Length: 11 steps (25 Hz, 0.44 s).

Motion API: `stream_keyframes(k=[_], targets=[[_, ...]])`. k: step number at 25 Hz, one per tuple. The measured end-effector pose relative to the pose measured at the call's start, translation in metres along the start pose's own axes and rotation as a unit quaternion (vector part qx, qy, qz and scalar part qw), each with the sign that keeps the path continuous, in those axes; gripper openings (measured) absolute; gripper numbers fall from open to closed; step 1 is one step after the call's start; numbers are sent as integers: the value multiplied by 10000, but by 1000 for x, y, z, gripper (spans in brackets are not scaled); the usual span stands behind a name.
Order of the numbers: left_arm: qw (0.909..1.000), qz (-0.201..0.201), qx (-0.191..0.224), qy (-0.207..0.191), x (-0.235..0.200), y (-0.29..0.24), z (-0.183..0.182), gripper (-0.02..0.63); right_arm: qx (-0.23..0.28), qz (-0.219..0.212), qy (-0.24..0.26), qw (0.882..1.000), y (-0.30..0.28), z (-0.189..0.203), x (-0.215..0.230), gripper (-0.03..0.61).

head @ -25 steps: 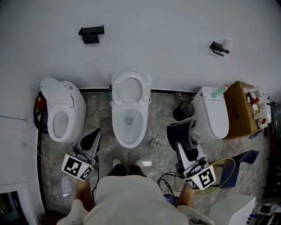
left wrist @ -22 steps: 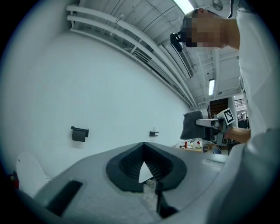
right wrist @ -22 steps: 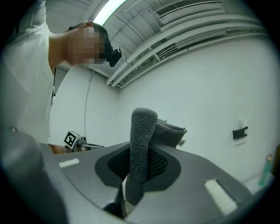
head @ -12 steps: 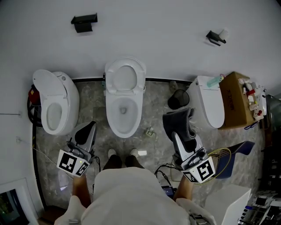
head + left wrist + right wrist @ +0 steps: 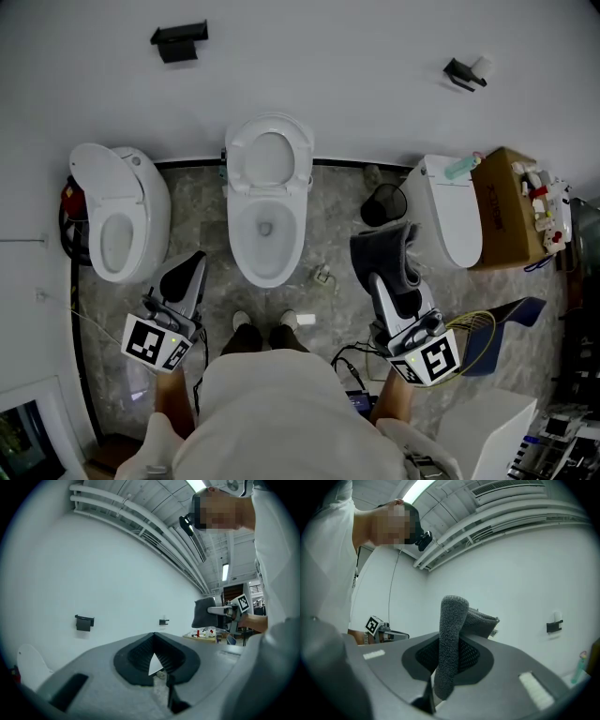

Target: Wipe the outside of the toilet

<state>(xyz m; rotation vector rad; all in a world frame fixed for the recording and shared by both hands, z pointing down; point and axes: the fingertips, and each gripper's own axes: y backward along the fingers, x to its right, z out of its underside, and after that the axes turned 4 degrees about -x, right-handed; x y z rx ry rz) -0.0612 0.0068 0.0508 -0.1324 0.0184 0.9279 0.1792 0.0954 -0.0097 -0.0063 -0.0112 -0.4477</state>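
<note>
Head view: the cloth point(image 5: 375, 248) covers the right gripper point(image 5: 382, 279) at its jaw tips. I cannot identify the small object point(image 5: 324, 277) on the floor point(image 5: 333, 220) beside the toilet point(image 5: 266, 270); too small.

You're in a white short-sleeved shirt point(image 5: 272, 412), dark trousers point(image 5: 258, 339), white shoes point(image 5: 242, 322). Your left gripper point(image 5: 194, 261) and right gripper point(image 5: 382, 274): grey bodies, black-lined jaws, white marker cubes point(image 5: 155, 342) with black squares.

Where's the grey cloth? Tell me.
Head view, right side: the cloth is clamped in the right gripper, between the middle toilet and the closed right toilet.
</note>
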Motion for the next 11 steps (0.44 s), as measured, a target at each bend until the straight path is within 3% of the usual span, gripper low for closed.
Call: stream_keyframes(k=[11], targets=[[10000,-74,-17,4,-5,0,4,-2,-65,-18,-15,10000,-6,6,2,52]])
